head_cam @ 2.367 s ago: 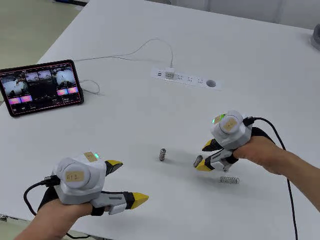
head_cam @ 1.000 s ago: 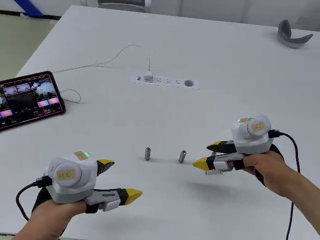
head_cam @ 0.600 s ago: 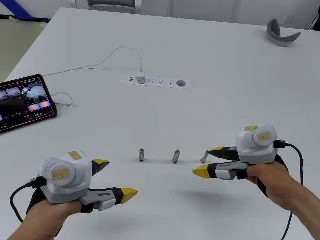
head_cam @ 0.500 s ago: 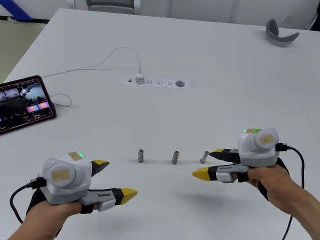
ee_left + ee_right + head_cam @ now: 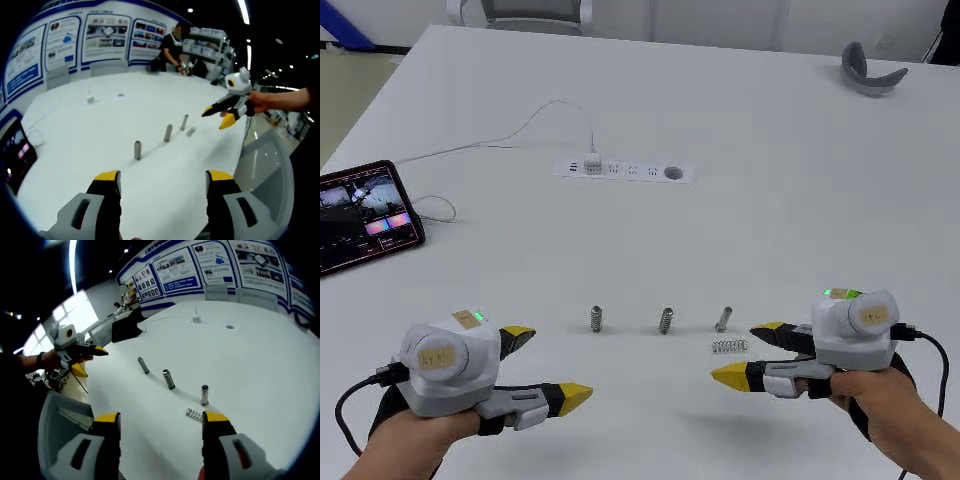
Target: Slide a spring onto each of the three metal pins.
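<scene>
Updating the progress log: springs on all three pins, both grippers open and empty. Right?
Not all three. Two pins carry springs; the third pin is bare, its spring loose on the table beside it, per the right gripper view. The left gripper and right gripper are open and empty.

Large white table (image 5: 770,150), wall posters (image 5: 107,32) and stocked shelves (image 5: 207,42) mark this as an office-like lab room.

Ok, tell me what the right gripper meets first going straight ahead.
Probably the loose spring, just ahead of the right gripper near one jaw; the bare pin stands beyond. The gripper's height is unclear.
</scene>
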Demonstrator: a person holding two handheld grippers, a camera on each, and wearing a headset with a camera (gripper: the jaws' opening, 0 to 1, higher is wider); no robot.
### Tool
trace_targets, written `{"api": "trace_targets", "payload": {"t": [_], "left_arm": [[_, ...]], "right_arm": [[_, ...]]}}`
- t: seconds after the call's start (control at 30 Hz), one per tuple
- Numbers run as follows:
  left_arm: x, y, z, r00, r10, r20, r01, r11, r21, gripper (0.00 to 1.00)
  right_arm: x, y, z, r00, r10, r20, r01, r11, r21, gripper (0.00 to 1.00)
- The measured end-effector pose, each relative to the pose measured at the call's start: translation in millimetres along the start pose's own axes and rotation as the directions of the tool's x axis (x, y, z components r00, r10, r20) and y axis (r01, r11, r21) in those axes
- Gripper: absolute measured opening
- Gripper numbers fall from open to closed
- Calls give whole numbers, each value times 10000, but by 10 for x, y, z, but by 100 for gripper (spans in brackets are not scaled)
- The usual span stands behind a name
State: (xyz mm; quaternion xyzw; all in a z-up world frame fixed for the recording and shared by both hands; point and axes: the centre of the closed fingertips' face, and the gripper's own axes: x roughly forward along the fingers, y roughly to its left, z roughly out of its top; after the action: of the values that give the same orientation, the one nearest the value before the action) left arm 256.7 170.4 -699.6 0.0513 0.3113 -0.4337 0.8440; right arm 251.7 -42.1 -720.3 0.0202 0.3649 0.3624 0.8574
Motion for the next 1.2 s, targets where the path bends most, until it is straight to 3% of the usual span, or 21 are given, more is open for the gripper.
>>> {"api": "trace_targets", "payload": {"t": [0.33,0.83,1.2], "left_arm": [[13,0,13,10000,-22,-11,22,10000,18,71],[52,-37,3,9999,-124,-70,124,9999,83,71],[139,-148,52,9992,-389,-127,393,9988,285,71]], "right_arm": [[-36,22,-86,9999,-146,55,144,9997,189,74],[-118,6,-174,9994,-316,116,311,9988,389,75],[-202,-7,-262,9990,-424,110,417,9976,548,75]]}}
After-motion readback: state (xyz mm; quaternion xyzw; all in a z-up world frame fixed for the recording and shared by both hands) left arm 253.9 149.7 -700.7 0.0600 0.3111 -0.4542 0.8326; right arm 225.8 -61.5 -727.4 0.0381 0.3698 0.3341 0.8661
